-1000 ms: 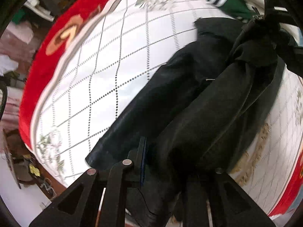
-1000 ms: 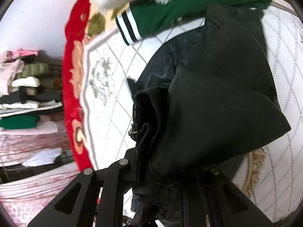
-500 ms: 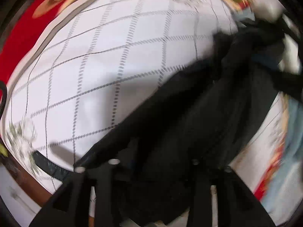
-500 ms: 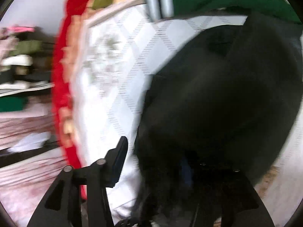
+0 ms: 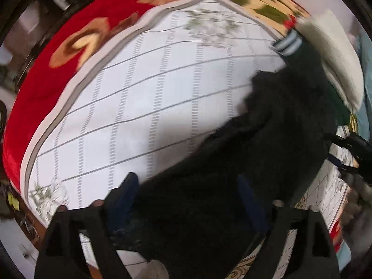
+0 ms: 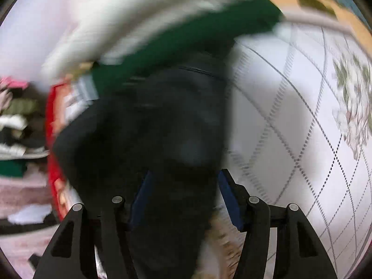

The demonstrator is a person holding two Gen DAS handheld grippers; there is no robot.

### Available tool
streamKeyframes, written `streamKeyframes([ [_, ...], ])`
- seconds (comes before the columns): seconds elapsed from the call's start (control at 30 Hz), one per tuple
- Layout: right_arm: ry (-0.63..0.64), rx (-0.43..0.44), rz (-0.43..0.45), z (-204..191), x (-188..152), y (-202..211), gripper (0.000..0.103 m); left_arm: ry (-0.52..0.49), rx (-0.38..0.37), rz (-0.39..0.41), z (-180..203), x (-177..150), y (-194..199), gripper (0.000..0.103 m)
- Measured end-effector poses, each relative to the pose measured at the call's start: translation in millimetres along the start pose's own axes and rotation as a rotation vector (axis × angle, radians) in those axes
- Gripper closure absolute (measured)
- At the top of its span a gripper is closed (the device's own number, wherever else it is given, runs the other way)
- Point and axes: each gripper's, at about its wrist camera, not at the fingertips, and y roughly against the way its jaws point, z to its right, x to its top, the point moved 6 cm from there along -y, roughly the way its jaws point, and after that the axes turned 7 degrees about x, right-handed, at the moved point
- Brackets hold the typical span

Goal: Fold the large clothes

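Observation:
A large black garment [image 5: 255,144] lies bunched on a white quilted bedspread [image 5: 144,107] with a grid pattern. My left gripper [image 5: 188,193] is open, its blue-padded fingers [image 5: 125,193] wide apart with the black cloth lying between them. In the right wrist view the same black garment [image 6: 162,127] fills the middle. My right gripper [image 6: 186,193] is open too, with the cloth loose between its spread fingers [image 6: 229,200]. Both views are motion-blurred.
A green garment with striped cuff [image 6: 186,39] and a white fluffy one [image 5: 334,53] lie at the bed's far side. The bedspread has a red floral border [image 5: 69,41]. Shelves with clothes [image 6: 16,116] stand beyond the bed. The right gripper's body [image 5: 355,148] shows at the right edge.
Both grippers were shut on the black garment and have opened, letting it drop onto the bedspread. Both cameras have swung, the right one toward the green garment.

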Motion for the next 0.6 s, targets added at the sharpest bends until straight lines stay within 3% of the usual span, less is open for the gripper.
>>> streamKeyframes([
  [0.07, -0.073, 0.124, -0.013, 14.3, 5.4, -20.2, 0.038, -0.032, 0.039, 0.03, 17.7, 0.3, -2.1, 0.013],
  [0.17, -0.068, 0.212, 0.045, 14.9, 6.8, -15.6, 0.075, -0.049, 0.073, 0.018, 33.0, 2.2, -5.9, 0.007],
  [0.2, -0.078, 0.225, 0.066, 17.7, 1.9, -8.9, 0.082, -0.049, 0.065, 0.009, 38.8, 0.6, -6.5, 0.007],
  [0.3, -0.184, 0.238, 0.094, 38.8, -25.1, 23.4, 0.088, -0.07, 0.051, 0.008, 54.6, -3.8, -2.2, 0.007],
  [0.37, -0.251, 0.204, 0.102, 67.5, -58.2, 57.4, 0.088, -0.109, 0.075, 0.011, 66.4, -12.5, 2.9, 0.007],
  [0.47, -0.253, 0.078, 0.075, 107.3, -115.0, 100.6, 0.088, -0.127, 0.081, -0.021, 82.8, -31.3, 0.7, 0.007],
  [0.6, -0.287, -0.015, 0.003, 153.4, -161.1, 116.8, 0.087, -0.159, 0.102, -0.043, 103.1, -49.6, -8.7, 0.007],
])
